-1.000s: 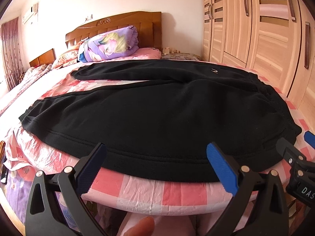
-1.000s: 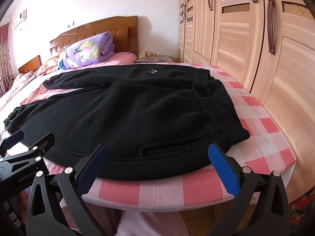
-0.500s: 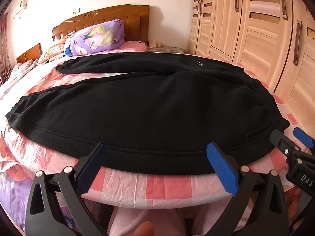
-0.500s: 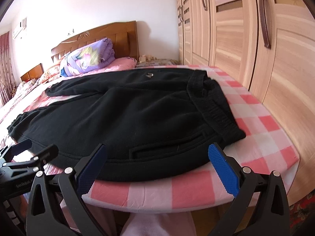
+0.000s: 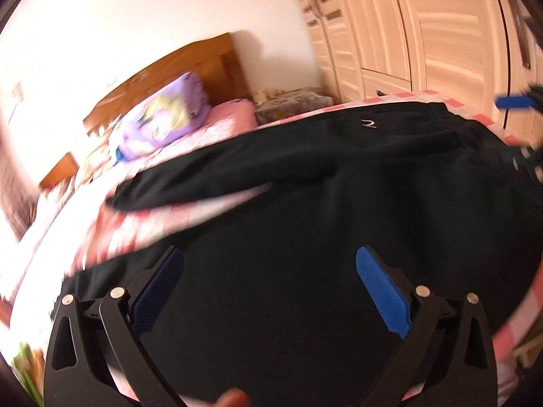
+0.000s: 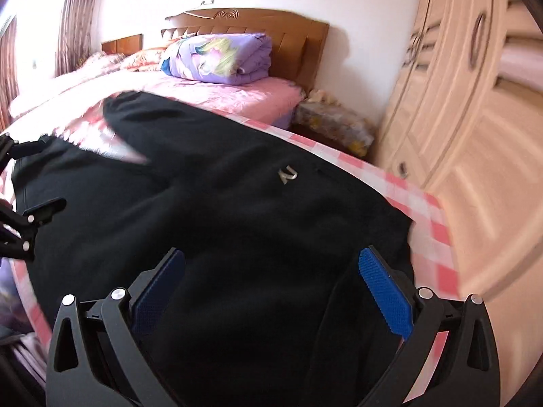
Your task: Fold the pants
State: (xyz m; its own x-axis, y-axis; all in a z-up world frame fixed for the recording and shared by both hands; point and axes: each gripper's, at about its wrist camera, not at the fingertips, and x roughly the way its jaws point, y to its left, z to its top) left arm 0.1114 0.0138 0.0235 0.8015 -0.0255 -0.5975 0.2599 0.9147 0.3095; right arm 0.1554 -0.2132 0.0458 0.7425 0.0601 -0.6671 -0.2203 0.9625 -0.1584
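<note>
Black sweatpants point(image 5: 339, 203) spread flat on bed point(image 6: 237, 98) with pink checked sheet; two legs splayed apart toward headboard point(image 6: 244, 23), small logo point(image 6: 287, 175) near waistband.
Left hand-held gripper point(image 5: 269, 291) positioned above pant leg; blue pads point(image 5: 381, 291) spread wide, nothing gripped.
Right hand-held gripper point(image 6: 271, 293) positioned above waistband end; pads point(image 6: 385, 293) spread wide, nothing gripped.
Folded purple quilt point(image 6: 220, 57) located at headboard.
Wardrobe point(image 6: 475, 108) located beside bed.
Both views motion-blurred.

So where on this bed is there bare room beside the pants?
Free: the pink sheet between the pants and the folded quilt, and the checked strip along the wardrobe side. Crowded: the near edge, covered by pants under both open tools.
</note>
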